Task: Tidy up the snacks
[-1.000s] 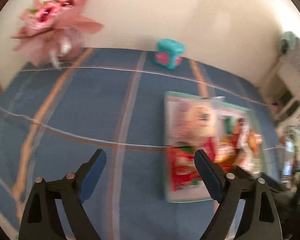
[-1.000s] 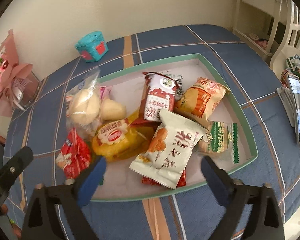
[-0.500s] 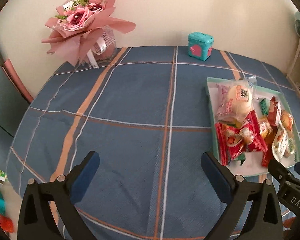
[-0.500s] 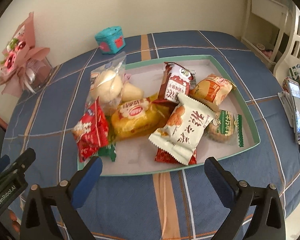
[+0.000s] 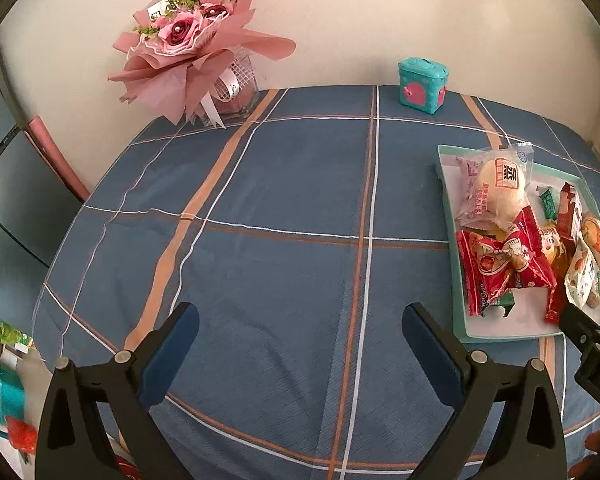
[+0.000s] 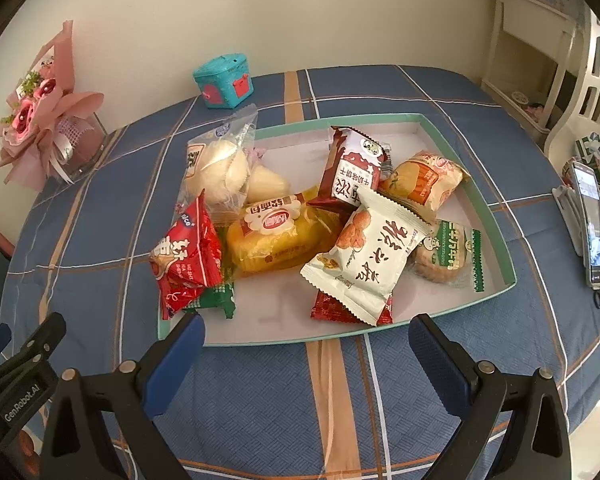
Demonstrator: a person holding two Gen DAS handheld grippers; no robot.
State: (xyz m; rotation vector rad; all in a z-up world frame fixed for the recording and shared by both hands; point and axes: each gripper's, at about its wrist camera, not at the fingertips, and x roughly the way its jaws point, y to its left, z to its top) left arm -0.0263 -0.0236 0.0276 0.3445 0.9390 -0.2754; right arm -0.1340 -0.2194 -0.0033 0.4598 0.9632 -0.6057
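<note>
A shallow teal-rimmed tray (image 6: pixel 496 224) holds several snack packs: a white pack (image 6: pixel 364 260), a yellow cake pack (image 6: pixel 280 236), a red pack (image 6: pixel 188 256), a clear bun bag (image 6: pixel 220 164) and a green-edged biscuit pack (image 6: pixel 448 256). My right gripper (image 6: pixel 304 344) hovers open just before the tray's near rim, with nothing between its fingers. In the left wrist view the tray (image 5: pixel 456 308) sits at the right edge. My left gripper (image 5: pixel 300 340) stands wide open over bare blue tablecloth, left of the tray.
A blue checked cloth (image 5: pixel 284 208) covers the round table. A pink bouquet (image 5: pixel 192 40) in a vase and a teal box (image 5: pixel 422 84) stand by the wall. A phone (image 6: pixel 590 220) lies at the table's right edge, near white furniture (image 6: pixel 540 56).
The left view swung left, away from the tray, to the bare cloth, and its jaws widened. The right view drew back slightly, so the tray sits farther off.
</note>
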